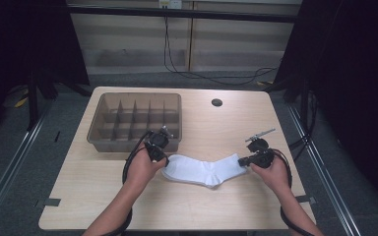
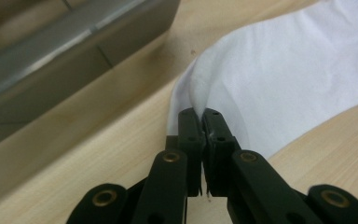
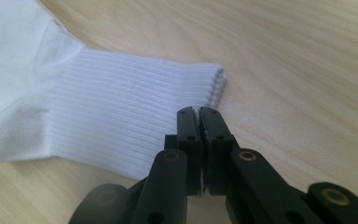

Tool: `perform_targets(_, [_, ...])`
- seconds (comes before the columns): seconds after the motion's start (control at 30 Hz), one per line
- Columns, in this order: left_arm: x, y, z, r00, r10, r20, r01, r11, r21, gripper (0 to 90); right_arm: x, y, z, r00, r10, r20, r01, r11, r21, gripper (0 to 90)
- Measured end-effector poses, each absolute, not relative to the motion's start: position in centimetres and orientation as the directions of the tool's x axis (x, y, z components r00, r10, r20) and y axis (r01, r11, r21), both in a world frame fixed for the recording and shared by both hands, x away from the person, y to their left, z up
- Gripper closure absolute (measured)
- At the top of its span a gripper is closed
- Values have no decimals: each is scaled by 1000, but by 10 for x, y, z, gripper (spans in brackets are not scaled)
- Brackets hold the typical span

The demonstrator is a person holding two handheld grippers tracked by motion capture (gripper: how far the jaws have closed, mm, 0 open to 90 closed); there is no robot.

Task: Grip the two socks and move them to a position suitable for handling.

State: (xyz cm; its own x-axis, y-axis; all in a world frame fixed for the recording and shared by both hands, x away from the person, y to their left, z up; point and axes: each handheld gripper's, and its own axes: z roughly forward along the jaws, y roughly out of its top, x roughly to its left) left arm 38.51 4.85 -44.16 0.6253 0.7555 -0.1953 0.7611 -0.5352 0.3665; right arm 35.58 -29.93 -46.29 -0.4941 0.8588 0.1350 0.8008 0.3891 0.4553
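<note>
White sock (image 1: pixel 204 169) lay flat on the wooden table (image 1: pixel 177 206), near the person's edge, bent at the heel, toe end toward the left, ribbed cuff toward the right. Left hand (image 1: pixel 140 169) held the left gripper (image 1: pixel 163 161) at the toe end; in the left gripper view the jaws were pressed together with a fold of the sock (image 2: pixel 279 74) fabric pinched up between the tips (image 2: pixel 201 113), so it was clamped on the sock. Right hand (image 1: pixel 271 172) held the right gripper (image 1: pixel 243 161) at the cuff end; in the right gripper view the jaws were pressed together, tips (image 3: pixel 199 111) sitting over the ribbed cuff (image 3: pixel 121 116) near its open edge, a thin bit of white showing in the seam between them, looked like pinching the cuff edge. Cuff lay flat on the table (image 3: pixel 298 60), two layers visible at the edge. Farther back, just beyond the left gripper, sat a grey divided tray (image 1: pixel 135 118), its compartments in rows, front wall close to the sock's toe but apart from it. Tray's wall (image 2: pixel 65 51) showed at upper left in the left gripper view. Round grommet hole (image 1: pixel 217 103) in the table at the far side, right of the tray. Beyond the table, cables (image 1: pixel 211 73) on the floor against the wall.
</note>
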Motion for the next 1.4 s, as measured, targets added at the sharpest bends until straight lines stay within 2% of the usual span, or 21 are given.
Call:
perform_targets(0.3, [384, 50, -445, 633, 752, -187, 762, -561, 324, 872, 352, -299, -455, -504, 852, 140, 786, 386, 482, 878])
perform_targets(0.5, [386, 52, -435, 623, 766, -159, 764, -552, 334, 871, 348, -296, -443, -510, 844, 164, 786, 380, 488, 879])
perform_targets(0.73, [391, 52, -451, 618, 776, -126, 767, -560, 314, 861, 349, -292, -460, -509, 841, 181, 801, 387, 456, 878])
perform_targets(0.8, [392, 52, -456, 614, 781, -111, 767, -559, 315, 844, 348, -292, -463, -508, 842, 182, 803, 387, 454, 876])
perform_targets(0.83, [392, 54, -459, 600, 791, -119, 781, -547, 301, 797, 348, -293, -464, -506, 841, 190, 802, 377, 464, 870])
perform_targets(0.87, [392, 54, -459, 600, 791, -119, 781, -547, 301, 789, 348, -293, -464, -506, 841, 190, 802, 377, 464, 870])
perform_targets(0.9, [393, 55, -460, 605, 787, -123, 777, -550, 306, 789, 348, -294, -464, -507, 841, 190, 799, 377, 468, 858])
perform_targets(0.93, [392, 58, -458, 602, 789, -123, 776, -541, 324, 751, 347, -293, -462, -513, 841, 173, 792, 385, 474, 834])
perform_targets(1.13, [391, 69, -455, 589, 797, -133, 780, -518, 351, 660, 345, -294, -451, -512, 845, 151, 780, 384, 495, 808])
perform_targets(1.2, [390, 73, -454, 579, 803, -138, 788, -509, 347, 638, 343, -294, -447, -518, 844, 139, 769, 388, 508, 820])
perform_targets(1.3, [391, 76, -454, 573, 805, -152, 792, -496, 357, 616, 340, -290, -443, -545, 828, 128, 752, 417, 511, 900])
perform_targets(1.4, [392, 75, -455, 578, 801, -154, 788, -499, 360, 605, 340, -286, -445, -555, 822, 126, 751, 430, 501, 900])
